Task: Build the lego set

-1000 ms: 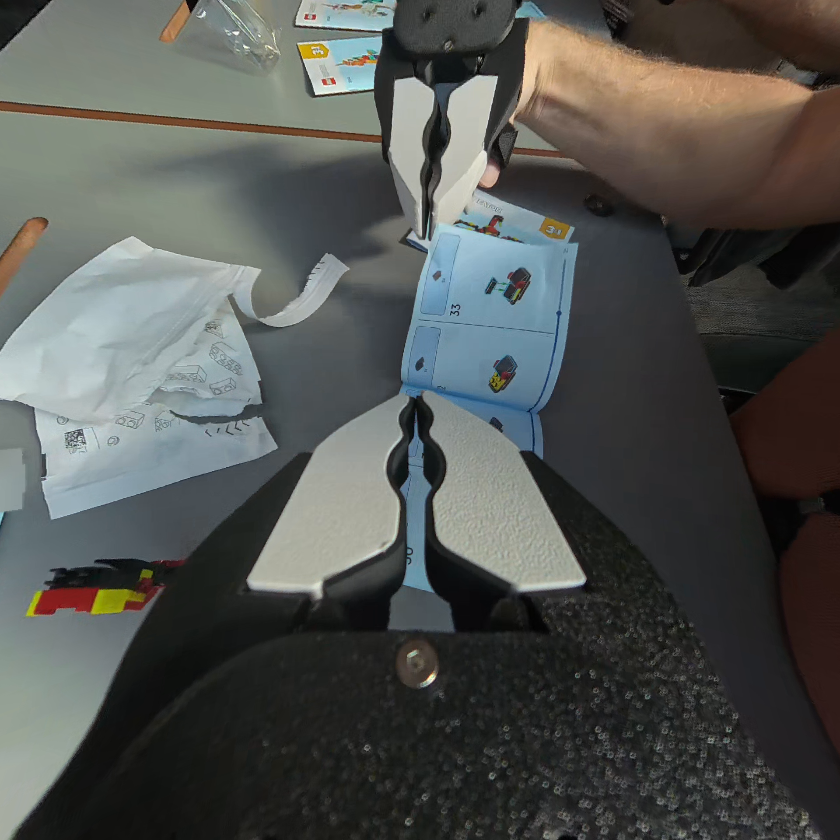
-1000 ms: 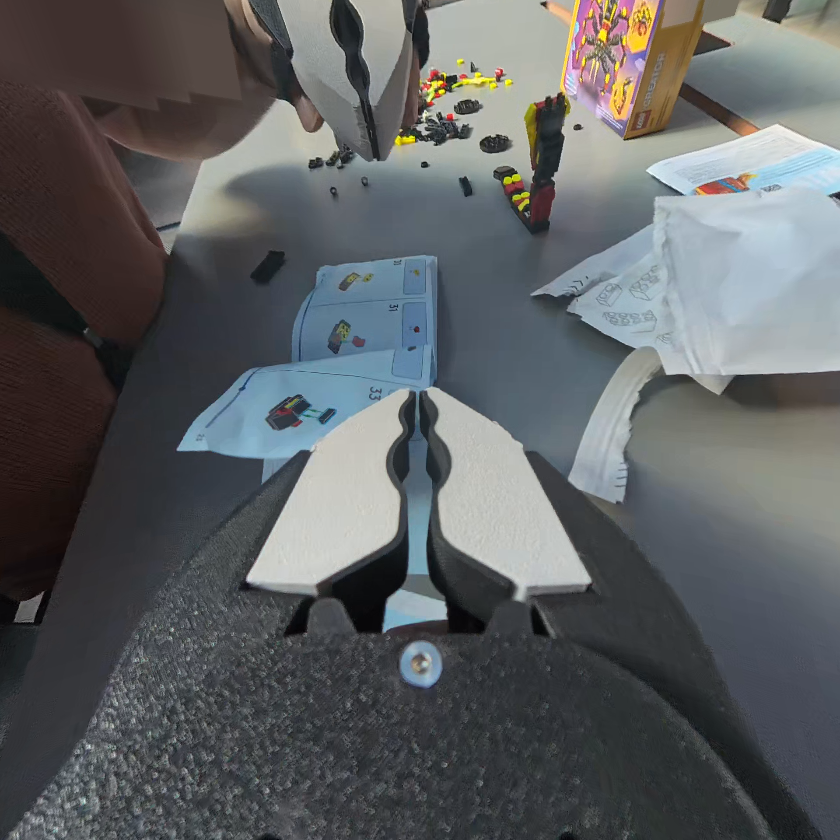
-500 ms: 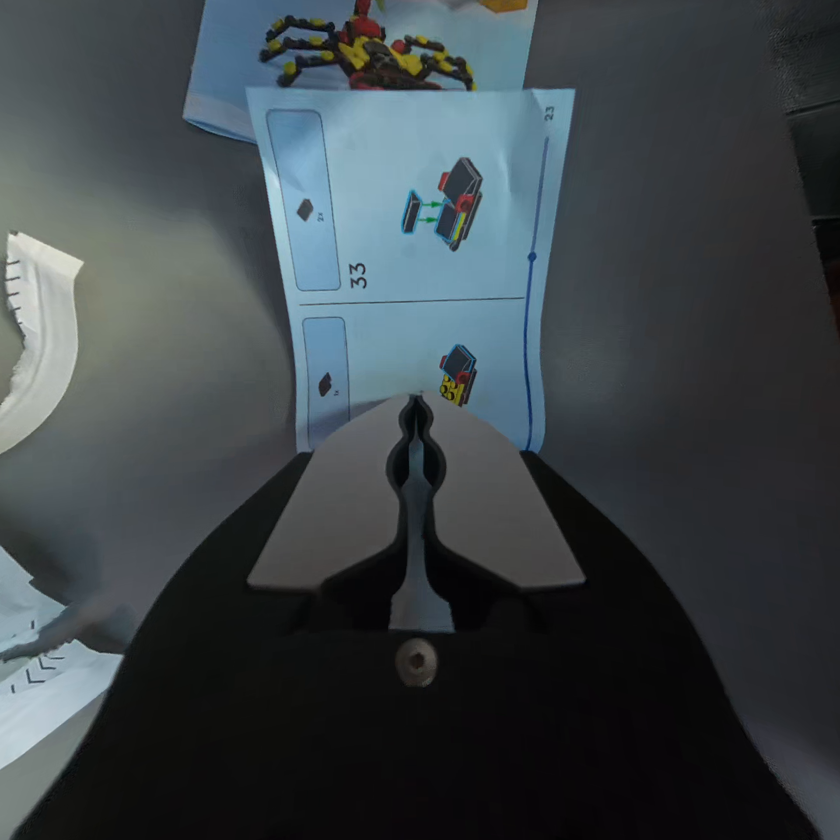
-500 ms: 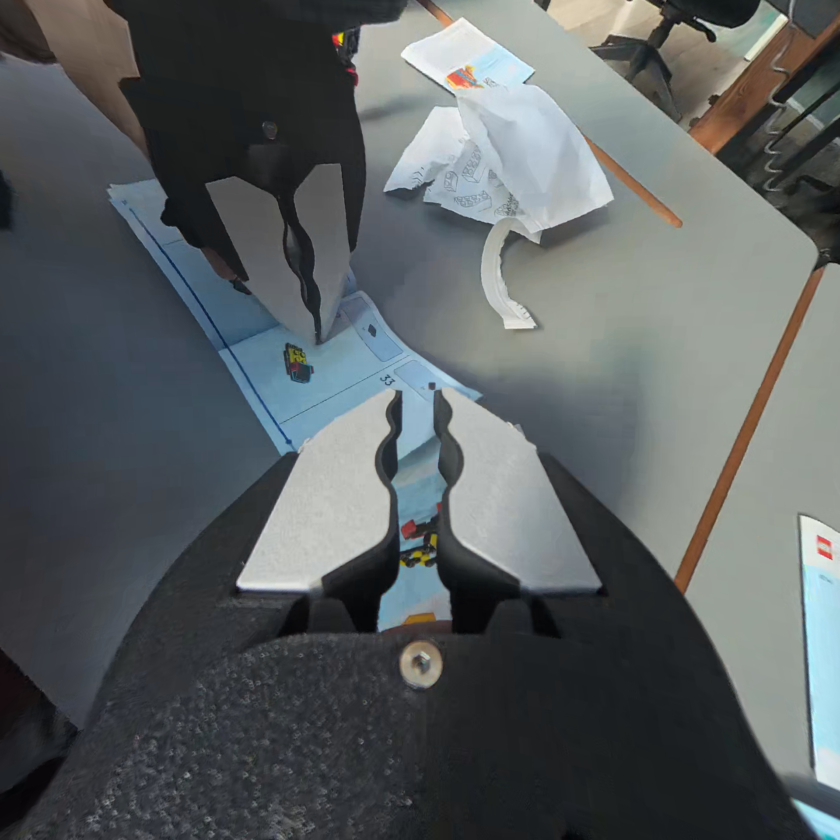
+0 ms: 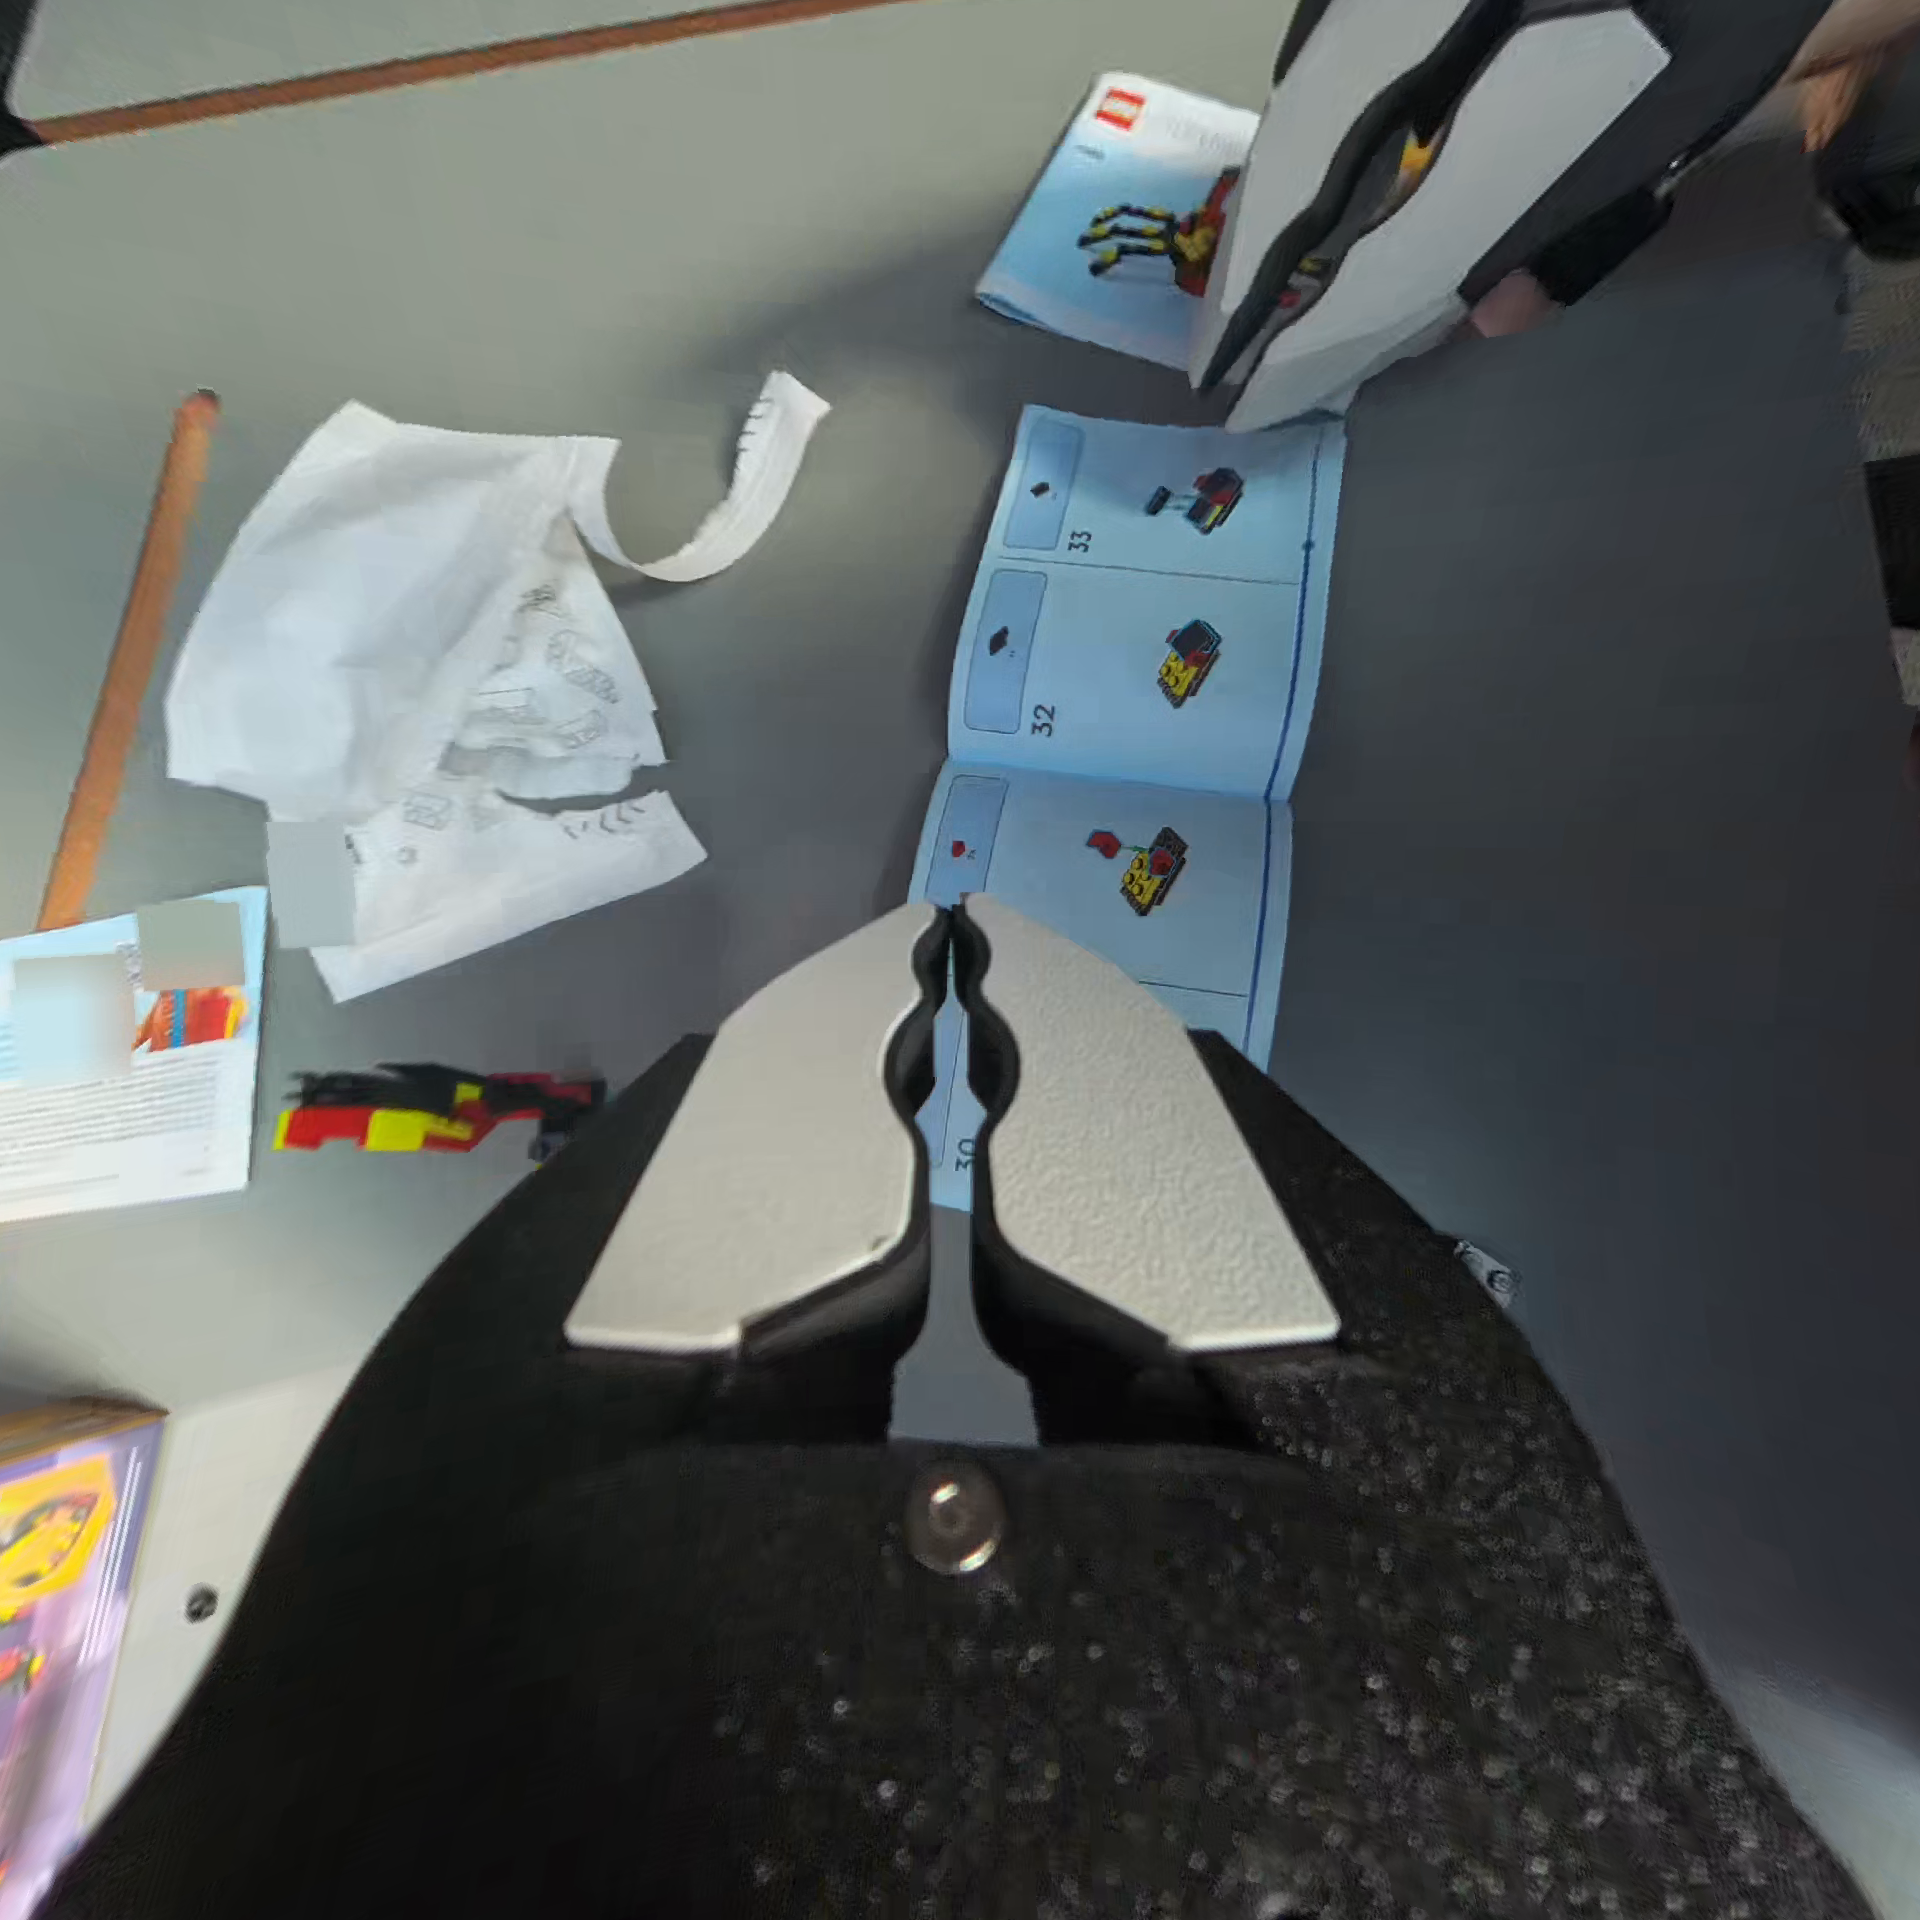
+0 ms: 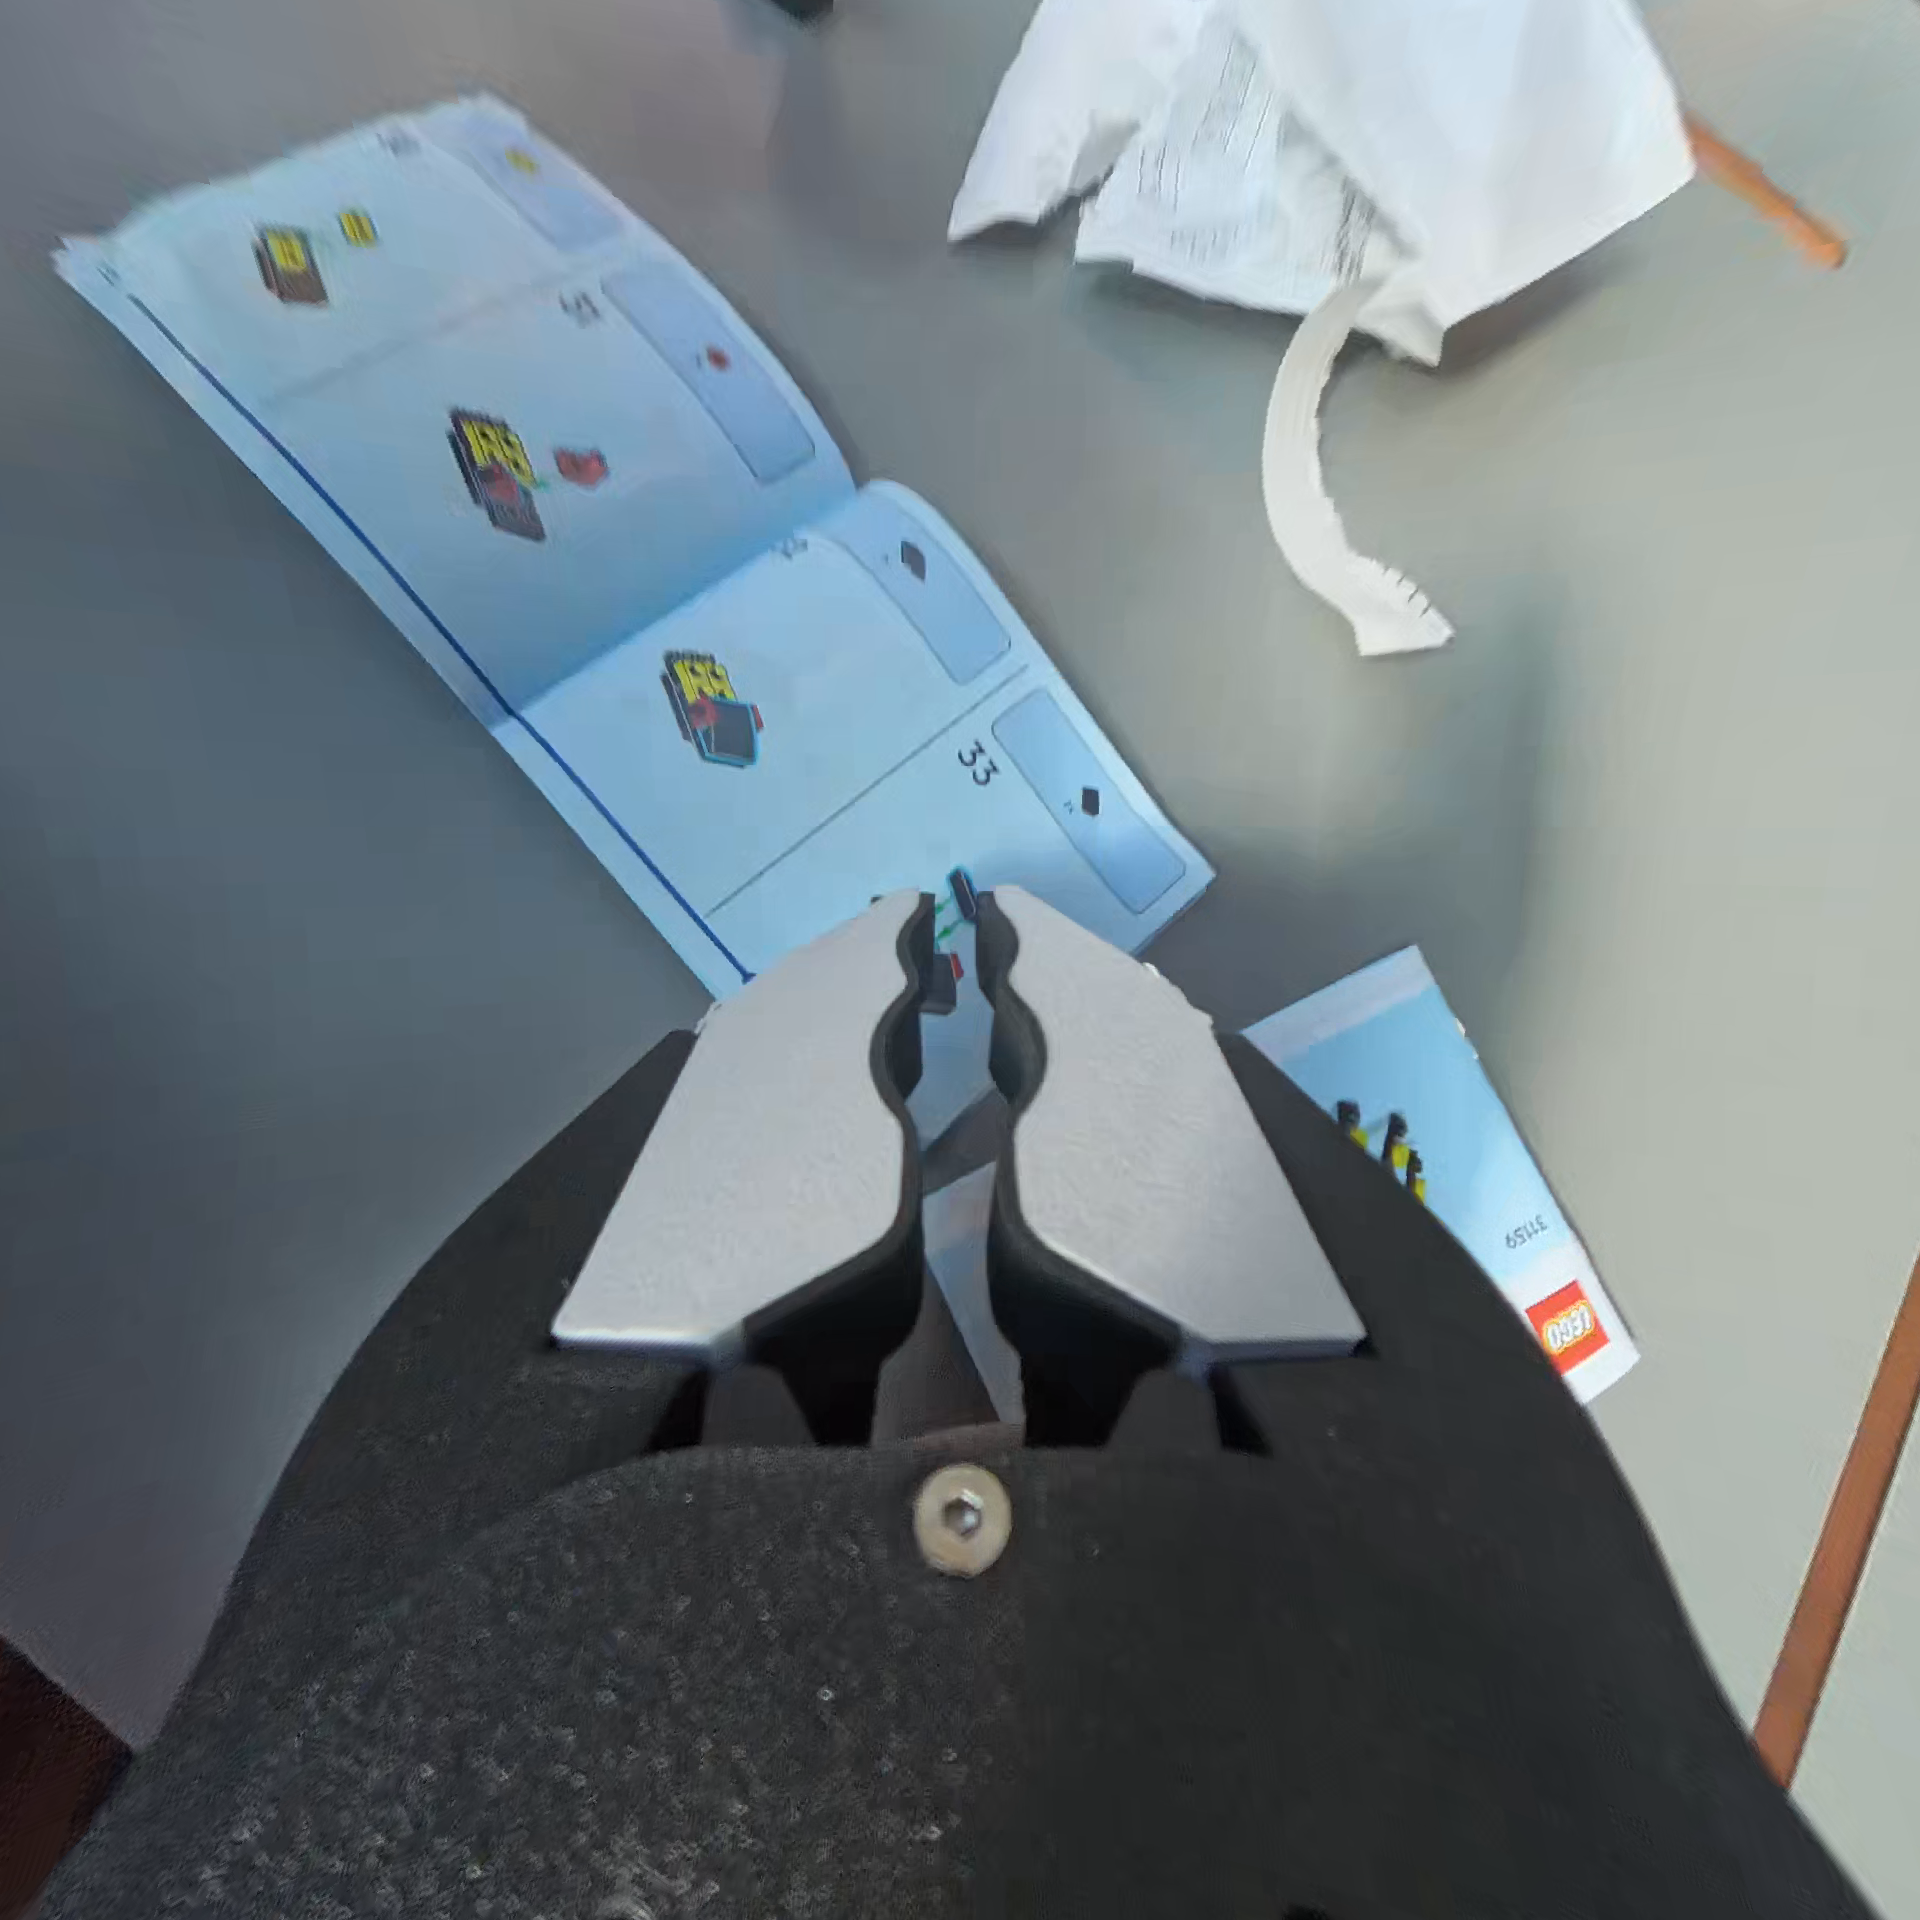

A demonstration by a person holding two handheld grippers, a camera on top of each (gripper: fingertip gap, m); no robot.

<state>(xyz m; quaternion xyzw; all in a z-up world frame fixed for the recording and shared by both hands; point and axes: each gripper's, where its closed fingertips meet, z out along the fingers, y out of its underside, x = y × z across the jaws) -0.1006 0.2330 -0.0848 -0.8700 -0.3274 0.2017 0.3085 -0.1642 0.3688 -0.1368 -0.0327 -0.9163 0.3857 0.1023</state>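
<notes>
An open blue instruction booklet (image 5: 1143,665) lies flat on the grey table; it also shows in the right wrist view (image 6: 623,582). My left gripper (image 5: 951,916) is shut and empty, above the booklet's near page. My right gripper (image 6: 953,904) is empty, its jaws a narrow gap apart, low over the page's corner. In the left wrist view the right gripper (image 5: 1236,390) has its tips at the booklet's far edge. A partly built red, yellow and black lego model (image 5: 416,1112) lies left of my left gripper.
A torn white paper bag (image 5: 416,665) lies left of the booklet, also in the right wrist view (image 6: 1351,156). A second, closed booklet (image 5: 1101,218) lies beyond the open one. A leaflet (image 5: 125,1049) and a purple box (image 5: 52,1621) are at the left edge. My right fingertips sit around 20 cm from my left ones.
My left gripper has drawn back from the booklet, so more of the table shows. My right gripper has moved down closer to the page and its jaws have narrowed.
</notes>
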